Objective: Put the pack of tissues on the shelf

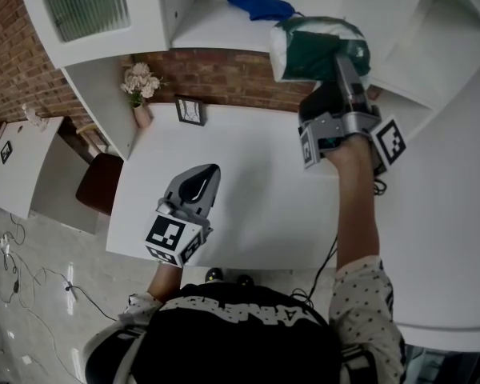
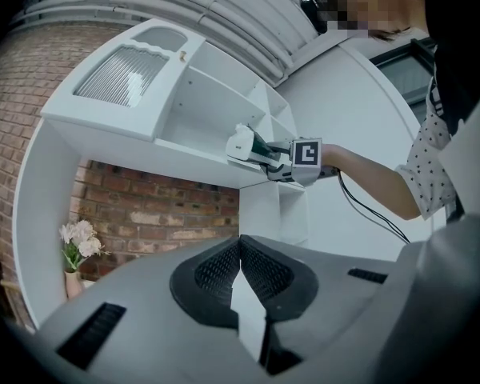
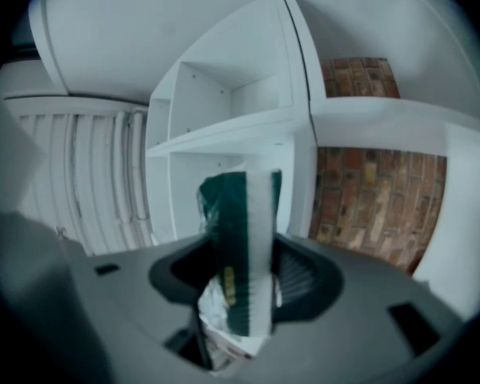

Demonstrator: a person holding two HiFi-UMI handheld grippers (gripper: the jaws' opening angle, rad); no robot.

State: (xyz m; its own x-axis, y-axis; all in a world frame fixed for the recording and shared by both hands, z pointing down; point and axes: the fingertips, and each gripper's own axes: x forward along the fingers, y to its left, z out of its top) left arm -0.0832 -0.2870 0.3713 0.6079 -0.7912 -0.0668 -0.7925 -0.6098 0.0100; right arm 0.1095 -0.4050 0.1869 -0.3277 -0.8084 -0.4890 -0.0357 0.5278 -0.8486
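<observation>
The green-and-white pack of tissues (image 1: 320, 46) sits clamped between the jaws of the right gripper (image 1: 344, 74), which press on its two sides about halfway open (the right gripper view shows the pack standing upright between the dark pads). It is held high, at the front edge of the white shelf (image 1: 216, 30); whether it touches the board cannot be told. A crumpled blue cloth (image 1: 260, 6) lies on that shelf, just to the pack's left. The left gripper (image 1: 204, 174) hangs low over the white table (image 1: 248, 206), well apart from the pack, its jaws closed together with nothing between them. At the table's far edge, against the brick wall (image 1: 224, 74), stand a small picture frame (image 1: 190, 110) and a vase of pale flowers (image 1: 140, 86).
</observation>
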